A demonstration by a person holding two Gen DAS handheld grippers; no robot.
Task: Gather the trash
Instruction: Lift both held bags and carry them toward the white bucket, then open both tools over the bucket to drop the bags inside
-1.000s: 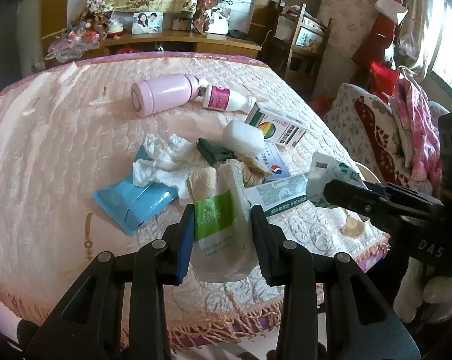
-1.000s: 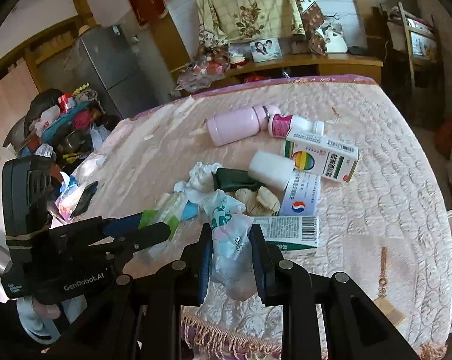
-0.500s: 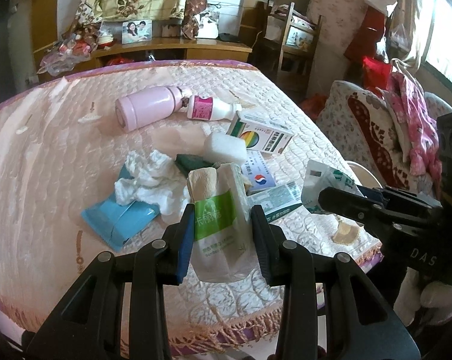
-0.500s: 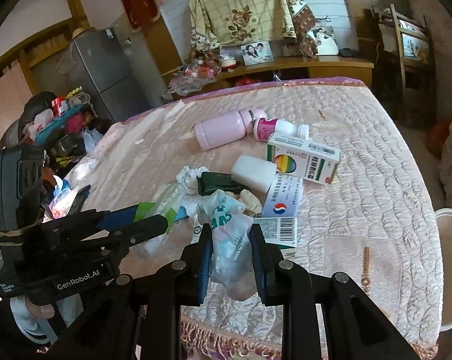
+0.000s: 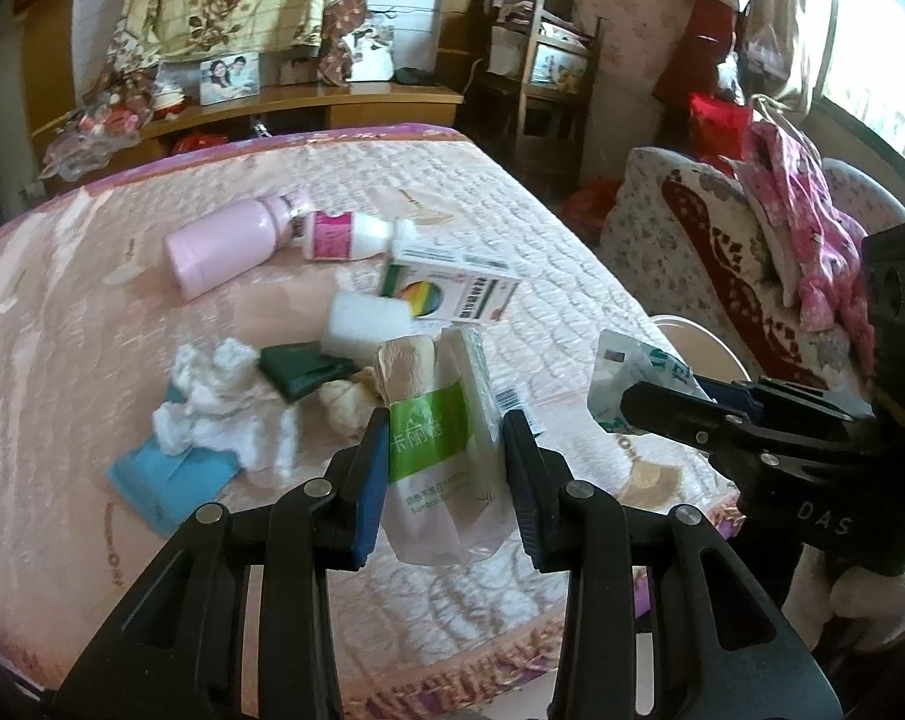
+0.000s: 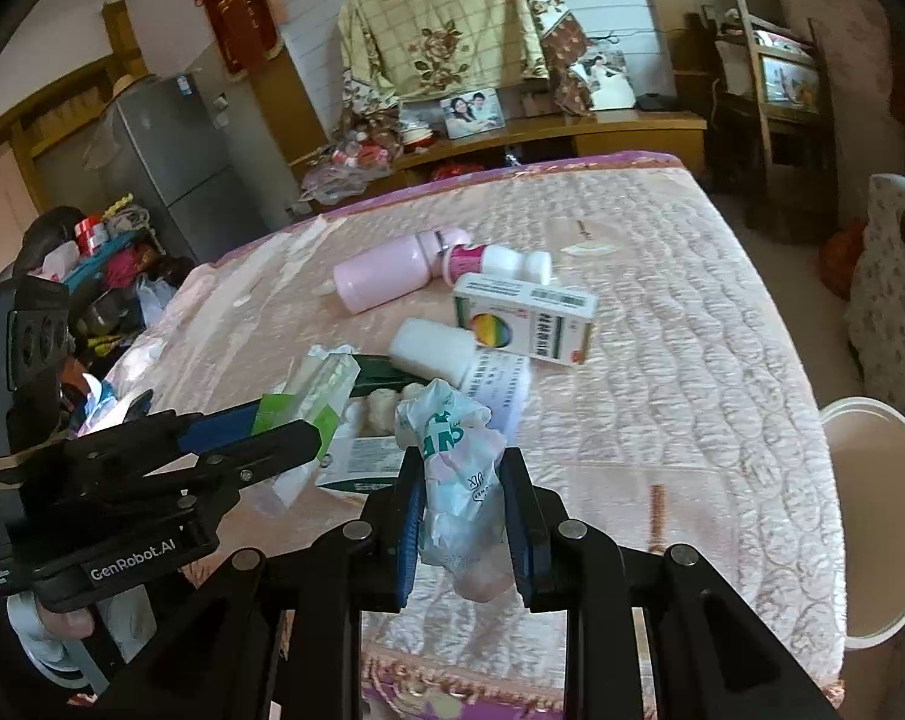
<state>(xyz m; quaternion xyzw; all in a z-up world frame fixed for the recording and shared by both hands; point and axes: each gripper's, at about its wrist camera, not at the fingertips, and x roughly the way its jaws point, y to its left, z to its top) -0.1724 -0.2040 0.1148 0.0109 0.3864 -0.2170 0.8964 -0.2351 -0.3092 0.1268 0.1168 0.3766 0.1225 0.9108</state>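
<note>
My left gripper (image 5: 445, 480) is shut on a green-and-clear tissue wrapper (image 5: 437, 450) and holds it above the near edge of the pink quilted bed (image 5: 92, 312). It also shows in the right wrist view (image 6: 308, 402). My right gripper (image 6: 461, 516) is shut on a crumpled white-and-green plastic wrapper (image 6: 455, 468), also seen in the left wrist view (image 5: 626, 378). On the bed lie crumpled tissue (image 5: 212, 402), a blue packet (image 5: 164, 480), a dark green wrapper (image 5: 302, 369) and other scraps.
A pink flask (image 5: 224, 246), a white bottle with pink label (image 5: 350, 234), a medicine box (image 5: 452, 288) and a white jar (image 5: 368, 318) lie on the bed. A white bin (image 6: 872, 504) stands right of the bed. A cushioned chair (image 5: 722, 252) is at right.
Both grippers have drawn back and risen from the bed with their wrappers still held. The pile looks farther away. The white bin has come into the right wrist view.
</note>
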